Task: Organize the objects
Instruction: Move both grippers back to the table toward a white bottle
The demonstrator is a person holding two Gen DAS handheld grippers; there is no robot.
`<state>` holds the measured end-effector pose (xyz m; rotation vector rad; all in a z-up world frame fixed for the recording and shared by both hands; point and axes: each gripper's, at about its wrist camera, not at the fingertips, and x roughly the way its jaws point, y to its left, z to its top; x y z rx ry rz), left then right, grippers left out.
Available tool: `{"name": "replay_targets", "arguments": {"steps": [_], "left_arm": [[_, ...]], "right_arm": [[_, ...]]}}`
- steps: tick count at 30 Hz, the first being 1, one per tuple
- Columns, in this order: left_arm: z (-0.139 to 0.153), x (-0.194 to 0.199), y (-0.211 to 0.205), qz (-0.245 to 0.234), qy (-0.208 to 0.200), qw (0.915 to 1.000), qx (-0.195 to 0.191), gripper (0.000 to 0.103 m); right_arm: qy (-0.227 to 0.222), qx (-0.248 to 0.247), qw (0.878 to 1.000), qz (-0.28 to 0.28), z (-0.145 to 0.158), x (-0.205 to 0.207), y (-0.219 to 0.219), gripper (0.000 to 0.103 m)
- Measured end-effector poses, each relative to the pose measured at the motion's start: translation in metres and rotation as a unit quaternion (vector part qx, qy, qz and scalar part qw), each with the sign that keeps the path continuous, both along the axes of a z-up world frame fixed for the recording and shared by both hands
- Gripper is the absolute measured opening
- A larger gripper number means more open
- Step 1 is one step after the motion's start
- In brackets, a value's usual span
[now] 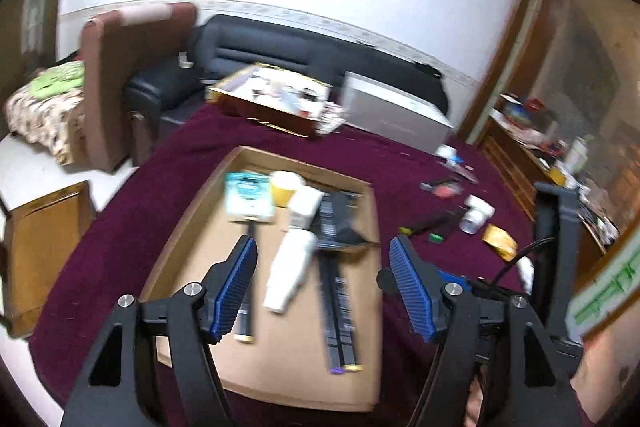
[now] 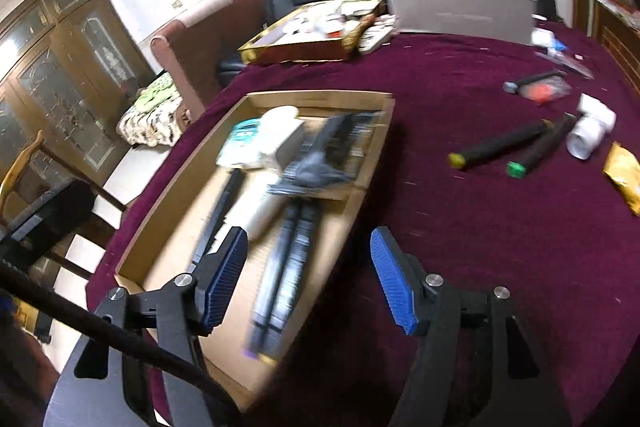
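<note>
Left gripper (image 1: pixel 324 287) ribbed blue pads spread, empty, right gripper (image 2: pixel 306 279) same, both over shallow cardboard tray (image 1: pixel 192 219) on maroon velvety cloth (image 2: pixel 480 227), dark cylindrical markers (image 1: pixel 340 303) and white tube (image 1: pixel 290 271) inside tray

**Both grippers parted and empty**

The left gripper (image 1: pixel 324 287) tilts downward, its blue-padded fingers (image 1: pixel 236 287) spread apart with nothing between them. The right gripper (image 2: pixel 306 279) angles down likewise, its fingers (image 2: pixel 394 283) apart and gripping nothing.

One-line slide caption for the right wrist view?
Open right gripper above cardboard tray of markers; two markers remain on maroon cloth.
</note>
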<state>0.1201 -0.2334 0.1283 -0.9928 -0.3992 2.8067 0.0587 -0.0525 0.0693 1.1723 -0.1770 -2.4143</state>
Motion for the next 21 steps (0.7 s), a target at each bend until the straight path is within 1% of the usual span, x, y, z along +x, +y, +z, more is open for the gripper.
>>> {"name": "replay_targets", "arguments": {"steps": [2, 4, 7, 8, 10, 13, 15, 17, 21], "left_arm": [[0.0, -0.003, 0.011, -0.02, -0.01, 0.9997, 0.011, 0.063], [-0.004, -0.005, 0.03, -0.043, -0.026, 0.9987, 0.011, 0.063], [-0.009, -0.007, 0.051, -0.06, -0.04, 0.9974, -0.002, 0.063], [-0.011, -0.009, 0.061, -0.068, -0.047, 0.9966, -0.006, 0.063], [-0.015, -0.01, 0.073, -0.083, -0.058, 0.9949, 0.003, 0.063], [-0.018, -0.014, 0.094, -0.105, -0.071, 0.9918, 0.011, 0.063], [-0.018, -0.014, 0.11, -0.118, -0.074, 0.9903, 0.005, 0.063], [-0.019, -0.012, 0.121, -0.13, -0.077, 0.9885, 0.0, 0.063], [-0.023, -0.009, 0.142, -0.153, -0.084, 0.9844, -0.021, 0.063]], "right_arm": [[-0.003, -0.005, 1.0, -0.013, -0.001, 0.003, 0.026, 0.064], [-0.006, -0.007, 0.999, -0.032, -0.002, 0.007, 0.057, 0.064], [0.001, -0.013, 0.995, -0.095, 0.0, 0.013, 0.123, 0.064], [0.006, -0.012, 0.993, -0.117, 0.001, 0.015, 0.144, 0.063], [0.014, -0.006, 0.987, -0.159, 0.005, 0.018, 0.18, 0.063], [0.022, -0.001, 0.975, -0.222, 0.011, 0.023, 0.238, 0.063], [0.024, 0.021, 0.965, -0.259, 0.014, 0.023, 0.272, 0.063], [0.019, 0.036, 0.959, -0.28, 0.014, 0.018, 0.293, 0.063], [-0.005, 0.049, 0.955, -0.294, 0.005, -0.001, 0.319, 0.063]]}}
